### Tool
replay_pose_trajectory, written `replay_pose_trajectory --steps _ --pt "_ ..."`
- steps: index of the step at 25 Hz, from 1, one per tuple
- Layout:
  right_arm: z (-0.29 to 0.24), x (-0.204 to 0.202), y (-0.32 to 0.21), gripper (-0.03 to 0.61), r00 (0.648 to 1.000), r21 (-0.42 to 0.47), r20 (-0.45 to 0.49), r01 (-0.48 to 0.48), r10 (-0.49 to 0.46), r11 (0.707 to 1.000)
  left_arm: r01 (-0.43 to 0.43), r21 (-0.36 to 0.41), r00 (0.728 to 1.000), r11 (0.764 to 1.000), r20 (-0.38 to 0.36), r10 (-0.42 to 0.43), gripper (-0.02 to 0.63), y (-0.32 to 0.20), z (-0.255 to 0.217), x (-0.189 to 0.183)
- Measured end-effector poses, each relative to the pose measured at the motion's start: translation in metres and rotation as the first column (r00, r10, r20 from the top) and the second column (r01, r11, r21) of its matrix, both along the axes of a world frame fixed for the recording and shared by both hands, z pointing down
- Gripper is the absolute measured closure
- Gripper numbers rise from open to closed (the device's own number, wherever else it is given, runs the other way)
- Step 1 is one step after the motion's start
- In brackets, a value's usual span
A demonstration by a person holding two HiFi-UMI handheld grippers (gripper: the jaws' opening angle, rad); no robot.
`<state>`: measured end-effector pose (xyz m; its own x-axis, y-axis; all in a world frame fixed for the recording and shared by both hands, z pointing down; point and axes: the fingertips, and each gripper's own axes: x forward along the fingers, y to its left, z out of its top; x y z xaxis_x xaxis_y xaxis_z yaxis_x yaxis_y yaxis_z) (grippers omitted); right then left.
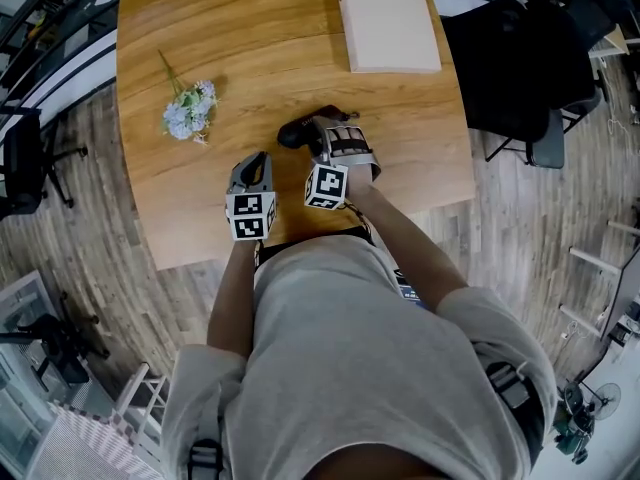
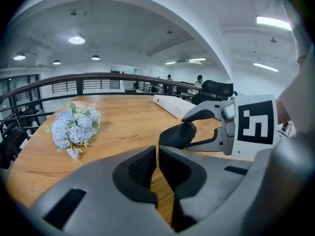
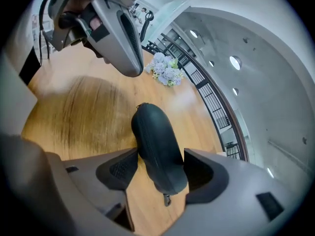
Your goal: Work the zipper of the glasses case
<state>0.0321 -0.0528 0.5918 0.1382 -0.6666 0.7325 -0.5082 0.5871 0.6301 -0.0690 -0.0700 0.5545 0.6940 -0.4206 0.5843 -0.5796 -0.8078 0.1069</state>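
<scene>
The black glasses case (image 1: 298,131) (image 2: 178,134) (image 3: 155,141) lies on the wooden table (image 1: 250,48). My right gripper (image 1: 318,136) (image 3: 160,168) straddles its near end with the jaws spread wide; the case fills nearly the whole gap, and I see no firm pinch. A small zipper pull (image 3: 167,199) hangs at the case's near end. My left gripper (image 1: 258,160) (image 2: 157,168) hovers to the left of the case, jaws shut with nothing between them. In the left gripper view the right gripper (image 2: 189,127) shows one finger above and one below the case.
A bunch of pale blue flowers (image 1: 190,110) (image 2: 74,127) (image 3: 165,70) lies on the table's left part. A flat white box (image 1: 385,20) (image 2: 170,104) sits at the far right edge. A black chair (image 1: 520,68) stands to the table's right.
</scene>
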Motion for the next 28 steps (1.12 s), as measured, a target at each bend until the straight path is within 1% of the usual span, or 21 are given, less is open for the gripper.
replay_pose_trajectory --steps 5,7,9,11,12,13,14,15,16,17,19,20,22,23,24,26,28 --pt "0.007 -0.010 0.016 0.293 0.994 -0.041 0.099 -0.035 0.039 0.999 0.013 -0.030 1.000 0.999 -0.008 -0.013 0.577 0.003 0.008 -0.004" --pt "0.004 -0.012 0.022 0.293 0.989 -0.028 0.135 -0.048 0.051 0.998 0.010 -0.026 1.000 1.000 -0.010 -0.010 0.577 0.005 0.007 -0.006" --pt "-0.005 -0.014 0.030 0.293 0.979 -0.007 0.194 -0.068 0.068 0.998 0.007 -0.015 1.000 1.000 -0.015 -0.008 0.577 0.006 0.004 -0.008" --pt "-0.014 -0.017 0.041 0.294 0.955 -0.007 0.279 -0.106 0.103 0.994 0.014 0.001 1.000 1.000 -0.024 -0.014 0.578 0.007 -0.003 -0.010" --pt "-0.017 -0.018 0.047 0.295 0.936 -0.017 0.325 -0.132 0.131 0.991 0.019 0.013 0.999 1.000 -0.029 -0.019 0.578 0.007 -0.007 -0.010" --pt "-0.022 -0.019 0.051 0.295 0.911 -0.028 0.378 -0.166 0.164 0.986 0.022 0.029 0.999 0.999 -0.034 -0.021 0.580 0.006 -0.013 -0.010" --pt "-0.028 -0.019 0.054 0.297 0.876 -0.031 0.438 -0.209 0.201 0.978 0.022 0.046 0.999 0.999 -0.041 -0.020 0.583 0.006 -0.019 -0.009" --pt "-0.036 -0.017 0.054 0.331 0.831 -0.025 0.502 -0.262 0.239 0.965 0.018 0.064 0.999 0.998 -0.048 -0.015 0.584 0.005 -0.026 -0.007" --pt "-0.047 -0.015 0.054 0.457 0.780 -0.011 0.563 -0.322 0.272 0.947 0.011 0.079 0.998 0.997 -0.056 -0.007 0.586 0.006 -0.033 -0.005" --pt "-0.058 -0.011 0.053 0.526 0.731 0.006 0.616 -0.378 0.294 0.926 0.003 0.090 0.998 0.996 -0.063 0.002 0.588 0.007 -0.041 -0.002" --pt "-0.083 -0.003 0.051 0.544 0.648 0.041 0.694 -0.470 0.313 0.882 -0.011 0.101 0.997 0.995 -0.071 0.018 0.588 0.009 -0.055 0.003" --pt "-0.095 0.002 0.049 0.549 0.616 0.061 0.723 -0.507 0.312 0.860 -0.014 0.105 0.997 0.994 -0.074 0.022 0.588 0.009 -0.063 0.005" --pt "-0.121 0.010 0.045 0.554 0.565 0.101 0.769 -0.569 0.299 0.816 -0.010 0.123 0.996 0.992 -0.088 0.021 0.589 0.005 -0.080 0.009" --pt "-0.134 0.014 0.043 0.554 0.548 0.121 0.785 -0.594 0.289 0.795 -0.006 0.138 0.995 0.990 -0.100 0.020 0.589 0.002 -0.090 0.010" --pt "-0.147 0.017 0.041 0.554 0.539 0.146 0.795 -0.614 0.277 0.776 -0.003 0.152 0.993 0.988 -0.113 0.020 0.589 0.000 -0.100 0.011" --pt "-0.173 0.023 0.041 0.554 0.541 0.199 0.803 -0.642 0.252 0.741 -0.004 0.169 0.989 0.986 -0.142 0.029 0.589 -0.001 -0.121 0.012" --pt "-0.200 0.027 0.046 0.554 0.553 0.249 0.802 -0.655 0.228 0.713 -0.005 0.176 0.984 0.984 -0.172 0.036 0.589 0.003 -0.143 0.012"
